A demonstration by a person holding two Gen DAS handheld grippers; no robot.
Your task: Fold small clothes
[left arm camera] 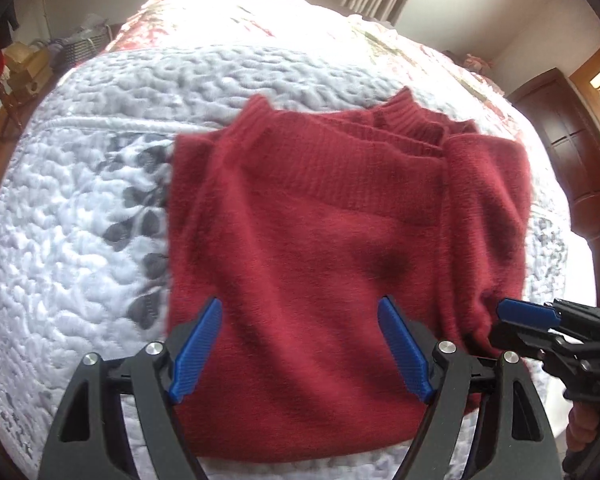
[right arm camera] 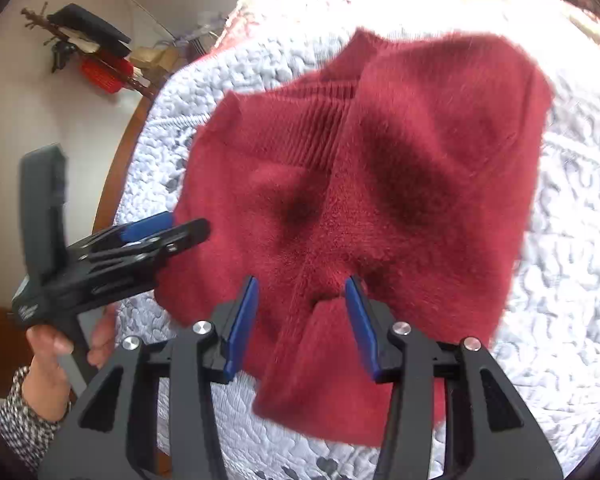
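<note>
Left gripper [left arm camera: 300,344], fingers spread wide and holding nothing, poised over the near part of the folded red sweater [left arm camera: 340,216]. The sweater lies on a white quilted bedspread [left arm camera: 72,216]. Right gripper [right arm camera: 300,320], fingers partly apart, straddling a raised fold at the sweater's near edge; whether the pads pinch it cannot be told.

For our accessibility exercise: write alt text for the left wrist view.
A folded red sweater lies on a white quilt, framed by the open left tongs. The right tongs reach in at the sweater's right edge; whether they grip it is unclear.
</note>
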